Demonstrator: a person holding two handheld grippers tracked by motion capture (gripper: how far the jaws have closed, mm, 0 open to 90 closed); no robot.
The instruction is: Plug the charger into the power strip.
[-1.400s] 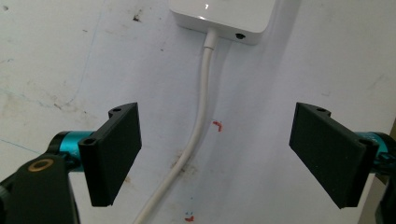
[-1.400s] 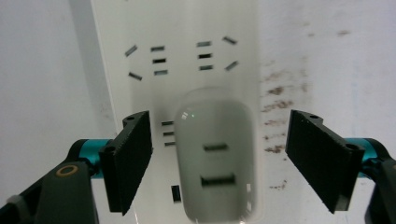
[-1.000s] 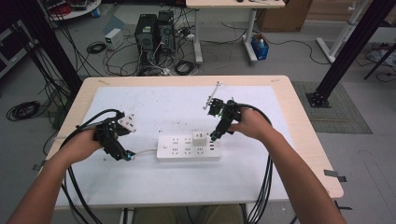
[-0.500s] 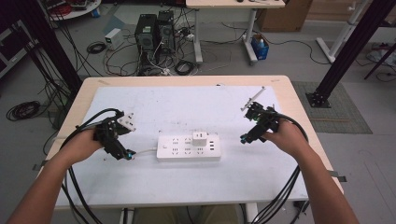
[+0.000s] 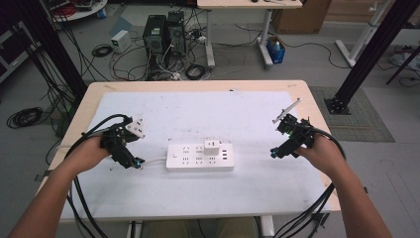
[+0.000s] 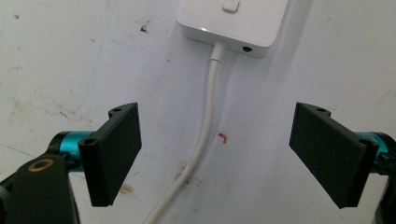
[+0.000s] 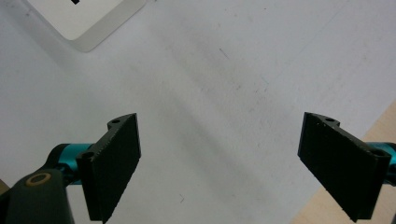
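A white power strip point(image 5: 199, 156) lies in the middle of the white mat, with a white charger point(image 5: 213, 147) plugged into its top. Its white cord point(image 6: 205, 126) runs out of its left end point(image 6: 233, 21) and passes between the jaws of my left gripper point(image 6: 217, 158), which stands open just above the mat without touching it. In the high view the left gripper point(image 5: 134, 162) sits left of the strip. My right gripper point(image 5: 275, 152) is open and holds nothing, well right of the strip, near the mat's right edge. A corner of the strip point(image 7: 88, 21) shows in the right gripper view.
The white mat point(image 5: 198, 114) covers most of a wooden table point(image 5: 319, 129), whose bare wood edge shows at the right point(image 7: 373, 135). Black cables trail from both grippers off the front edge. Computers and loose cables lie on the floor beyond the table.
My right gripper has moved from above the strip's right part out to the right, towards the mat's edge. The left gripper has stayed where it was.
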